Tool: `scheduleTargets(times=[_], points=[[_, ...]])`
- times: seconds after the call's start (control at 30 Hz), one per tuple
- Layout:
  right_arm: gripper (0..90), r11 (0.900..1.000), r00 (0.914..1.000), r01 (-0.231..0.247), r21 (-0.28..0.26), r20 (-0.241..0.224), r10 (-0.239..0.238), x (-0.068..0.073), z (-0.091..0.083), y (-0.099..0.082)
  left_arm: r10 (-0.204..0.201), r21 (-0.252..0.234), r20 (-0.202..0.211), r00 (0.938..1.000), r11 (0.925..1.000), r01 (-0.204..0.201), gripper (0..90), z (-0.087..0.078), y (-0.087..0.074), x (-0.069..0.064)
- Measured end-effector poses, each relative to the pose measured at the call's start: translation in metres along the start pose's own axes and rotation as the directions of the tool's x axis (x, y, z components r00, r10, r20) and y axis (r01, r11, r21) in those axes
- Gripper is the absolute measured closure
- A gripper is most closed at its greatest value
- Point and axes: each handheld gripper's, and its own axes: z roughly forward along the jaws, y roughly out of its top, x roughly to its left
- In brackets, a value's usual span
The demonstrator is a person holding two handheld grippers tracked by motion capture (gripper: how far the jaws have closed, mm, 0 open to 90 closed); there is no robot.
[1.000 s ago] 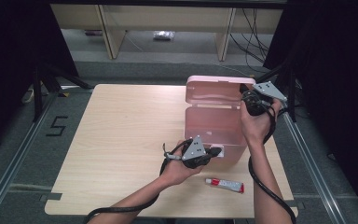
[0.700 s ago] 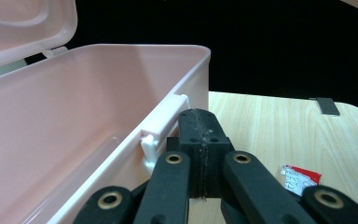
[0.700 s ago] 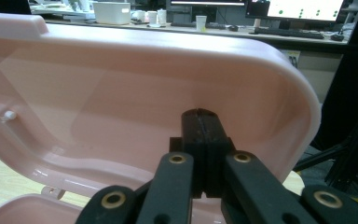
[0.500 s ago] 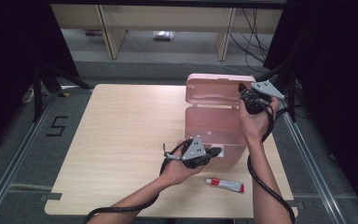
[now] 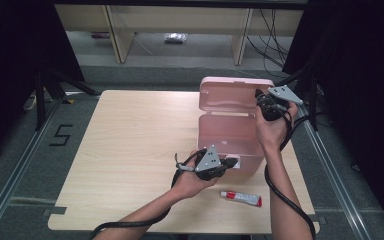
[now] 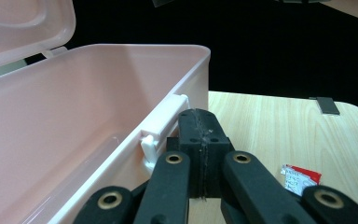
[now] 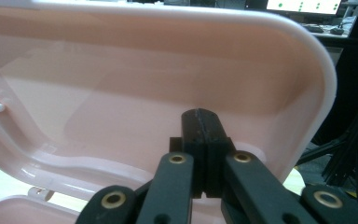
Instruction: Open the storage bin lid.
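The left gripper, jaws closed and empty, rests by the latch on the near wall of the pink box, apparently steadying it. The right gripper, also closed, props the raised lid at the far right. A small tube lies near.

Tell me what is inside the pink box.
The pink box stands open with its lid up. The inside that shows in the high view and the left gripper view is bare pink plastic; the floor near the front wall is hidden.
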Motion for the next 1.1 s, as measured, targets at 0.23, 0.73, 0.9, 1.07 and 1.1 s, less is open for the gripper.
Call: scheduleTargets(times=[0.23, 0.73, 0.9, 1.07, 1.1], points=[[90.0, 0.9999, 1.0000, 0.009, 0.008, 0.001, -0.009, -0.001, 0.005, 0.000, 0.010, 0.005, 0.005, 0.9999, 0.9999, -0.010, 89.4, 0.000, 0.001, 0.001], [90.0, 0.9995, 0.9999, 0.007, 0.031, 0.008, -0.008, -0.003, 0.014, -0.001, 0.010, 0.005, 0.006, 0.9999, 0.9999, -0.010, 89.4, 0.000, 0.001, 0.001], [90.0, 0.9993, 0.9999, 0.014, 0.036, 0.002, -0.015, -0.002, 0.016, -0.001, 0.000, 0.002, 0.001, 1.0000, 1.0000, 0.000, 89.4, 0.000, 0.000, 0.000], [90.0, 0.9987, 0.9999, 0.005, 0.051, 0.010, -0.005, -0.003, 0.018, -0.001, 0.001, 0.003, 0.001, 1.0000, 1.0000, -0.001, 89.4, 0.000, 0.000, 0.000], [90.0, 0.9987, 0.9998, 0.016, 0.049, 0.011, -0.017, -0.003, 0.019, -0.001, 0.001, 0.004, 0.001, 1.0000, 1.0000, -0.001, 89.4, 0.000, 0.000, 0.000]])
